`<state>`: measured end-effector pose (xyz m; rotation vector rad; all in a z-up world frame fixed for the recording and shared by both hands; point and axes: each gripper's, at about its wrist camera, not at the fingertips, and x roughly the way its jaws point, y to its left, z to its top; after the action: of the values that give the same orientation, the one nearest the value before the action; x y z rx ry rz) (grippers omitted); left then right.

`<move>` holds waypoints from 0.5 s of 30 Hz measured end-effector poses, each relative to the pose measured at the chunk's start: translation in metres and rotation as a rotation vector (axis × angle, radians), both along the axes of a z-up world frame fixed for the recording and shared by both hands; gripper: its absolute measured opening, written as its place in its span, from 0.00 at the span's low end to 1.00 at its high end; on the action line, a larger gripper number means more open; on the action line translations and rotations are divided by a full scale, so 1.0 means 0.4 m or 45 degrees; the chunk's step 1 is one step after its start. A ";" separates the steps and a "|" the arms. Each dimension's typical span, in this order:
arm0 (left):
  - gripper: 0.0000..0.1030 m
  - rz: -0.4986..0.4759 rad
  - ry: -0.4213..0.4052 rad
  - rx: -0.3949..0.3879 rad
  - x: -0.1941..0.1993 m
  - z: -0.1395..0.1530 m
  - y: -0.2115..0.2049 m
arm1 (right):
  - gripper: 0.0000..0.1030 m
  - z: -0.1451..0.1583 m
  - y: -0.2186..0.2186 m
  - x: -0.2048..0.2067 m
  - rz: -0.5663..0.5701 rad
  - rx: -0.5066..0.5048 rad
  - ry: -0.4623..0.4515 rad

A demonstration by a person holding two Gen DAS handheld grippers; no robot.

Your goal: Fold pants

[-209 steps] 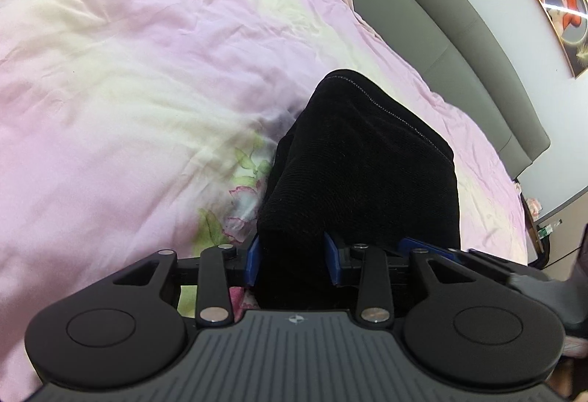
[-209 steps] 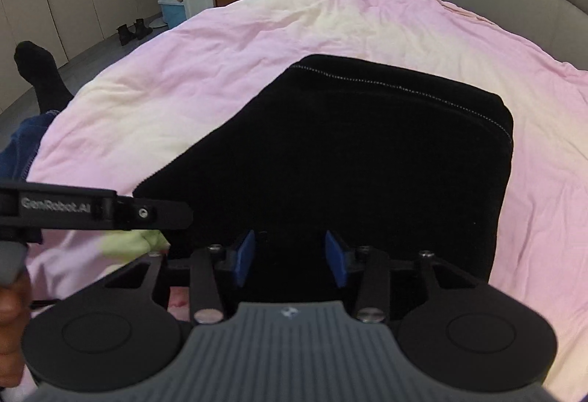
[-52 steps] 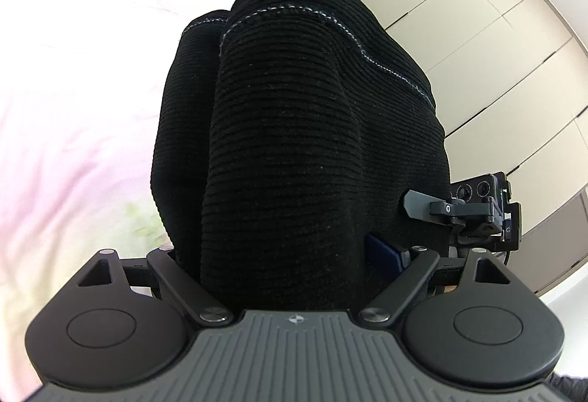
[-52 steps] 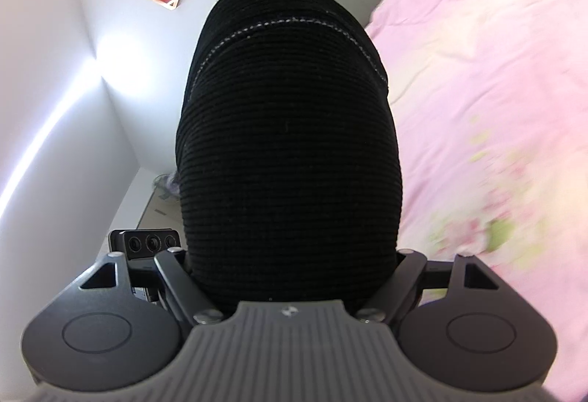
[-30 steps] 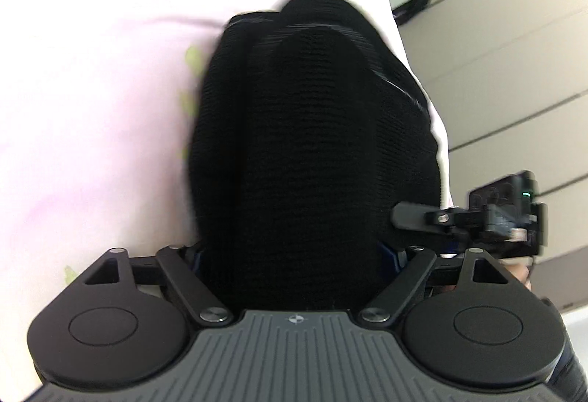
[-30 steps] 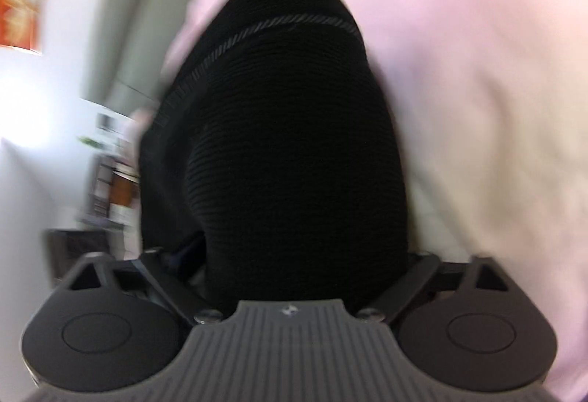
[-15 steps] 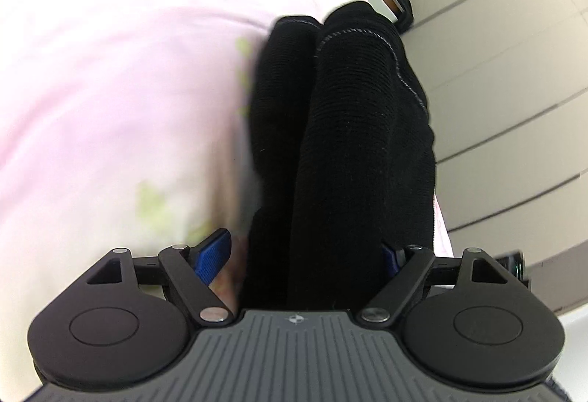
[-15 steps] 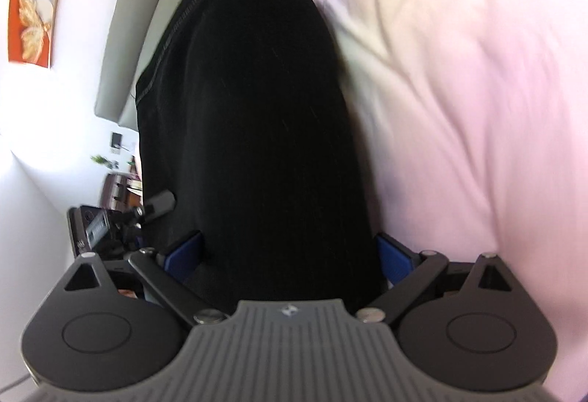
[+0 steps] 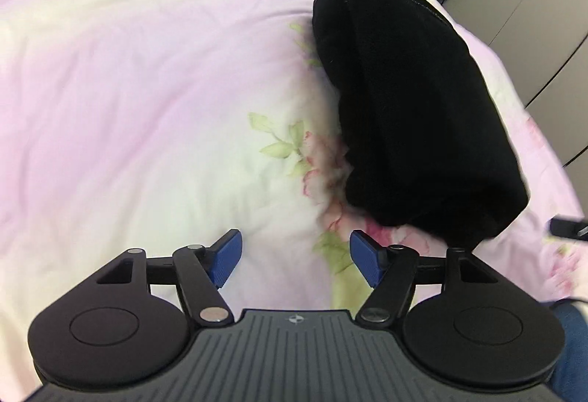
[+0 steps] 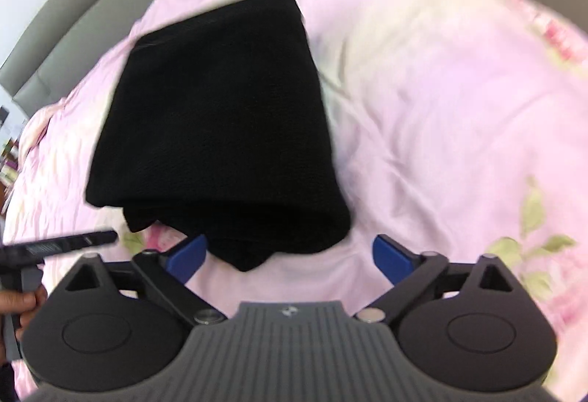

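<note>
1. Black ribbed fabric makes up our pants [image 9: 415, 100], which lie folded into a thick bundle on the pink floral duvet [image 9: 128, 78]; in the right wrist view the same pants [image 10: 220, 122] show stacked layers along the near edge, with one corner poking out toward us.

2. Our left gripper [image 9: 296, 256] has its blue-padded jaws spread wide with only duvet between them, and the bundle sits ahead and off to the right of it, apart from both pads.

3. Our right gripper [image 10: 288, 253] is likewise spread wide and holds nothing; the protruding corner of the pants lies between its jaws, and the left blue pad [image 10: 187, 255] sits just beside the near fold, though we cannot tell whether it touches.

4. At the left edge of the right wrist view we see part of the other gripper's black body, with fingers [image 10: 18, 302] wrapped around its handle.

5. Beyond the duvet, a grey padded headboard [image 10: 73, 23] curves along the bed's far side, and pale cabinet doors [image 9: 544, 15] stand past the bed in the left wrist view.
</note>
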<state>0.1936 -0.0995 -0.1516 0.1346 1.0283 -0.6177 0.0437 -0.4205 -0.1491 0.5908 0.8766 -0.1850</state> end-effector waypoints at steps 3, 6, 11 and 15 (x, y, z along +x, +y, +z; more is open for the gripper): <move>0.86 -0.010 -0.046 -0.092 -0.051 0.061 0.008 | 0.95 0.055 0.043 -0.050 -0.050 -0.080 -0.038; 0.90 -0.013 -0.129 -0.125 -0.097 0.130 -0.008 | 0.95 0.112 0.114 -0.094 -0.032 -0.199 -0.091; 0.96 0.012 -0.302 -0.118 -0.175 0.227 -0.053 | 0.95 0.194 0.193 -0.105 -0.049 -0.352 -0.121; 1.00 0.009 -0.348 -0.102 -0.209 0.254 -0.087 | 0.95 0.201 0.219 -0.081 -0.108 -0.413 -0.074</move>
<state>0.1101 -0.1342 -0.0500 0.1407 0.7390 -0.6145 0.0114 -0.3329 -0.0687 0.3287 0.7456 -0.3772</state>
